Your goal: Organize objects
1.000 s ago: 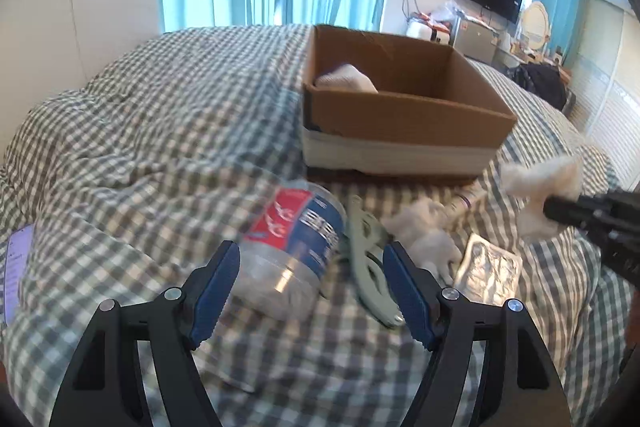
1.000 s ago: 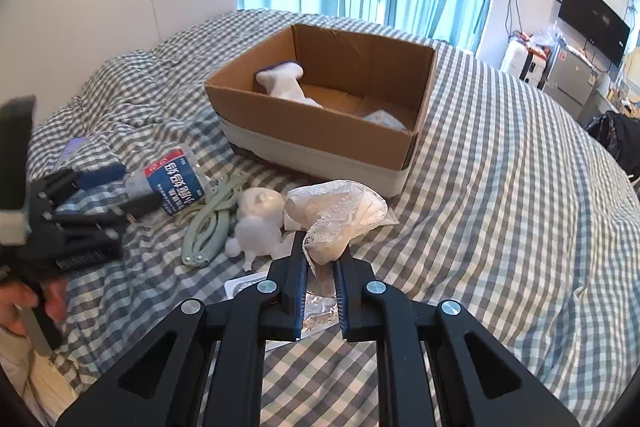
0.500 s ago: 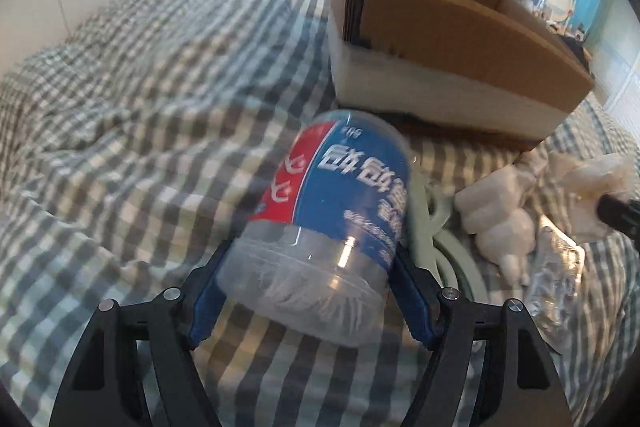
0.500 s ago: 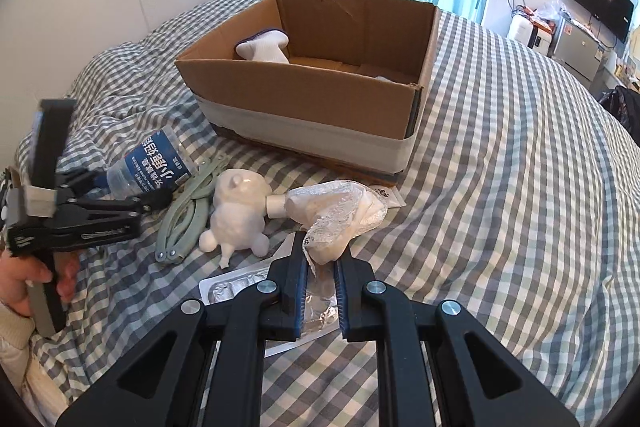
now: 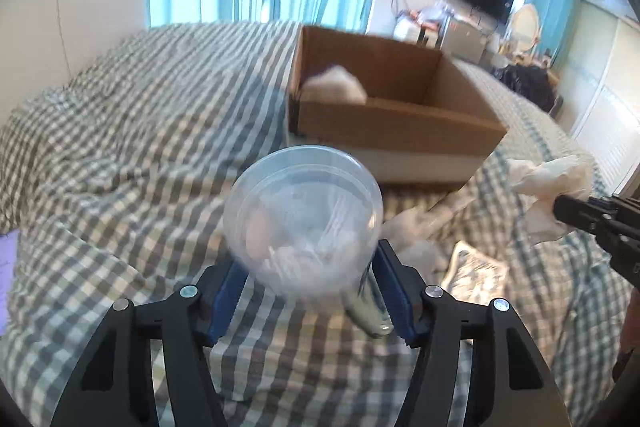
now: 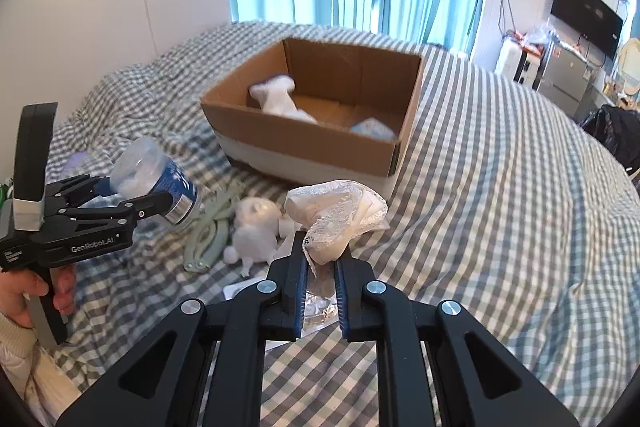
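My left gripper point(image 5: 308, 283) is shut on a clear plastic jar point(image 5: 302, 215) with a blue and red label and holds it above the checked bed; it also shows in the right wrist view point(image 6: 160, 179). My right gripper point(image 6: 322, 263) is shut on a white lace cloth bundle point(image 6: 340, 215), which also shows in the left wrist view point(image 5: 548, 183). An open cardboard box point(image 6: 304, 143) sits beyond, holding a white item point(image 6: 276, 99) and a bluish packet point(image 6: 372, 129).
On the bed below lie a pale green clip tool point(image 6: 208, 235), a white plush toy point(image 6: 256, 231) and a foil blister pack point(image 5: 476, 271). A purple item point(image 5: 6, 263) lies at the left edge. Furniture and a TV point(image 6: 586, 13) stand far right.
My left gripper closed on the jar and lifted it off the bed, tilting its base toward the camera. My right gripper rose a little with the lace bundle.
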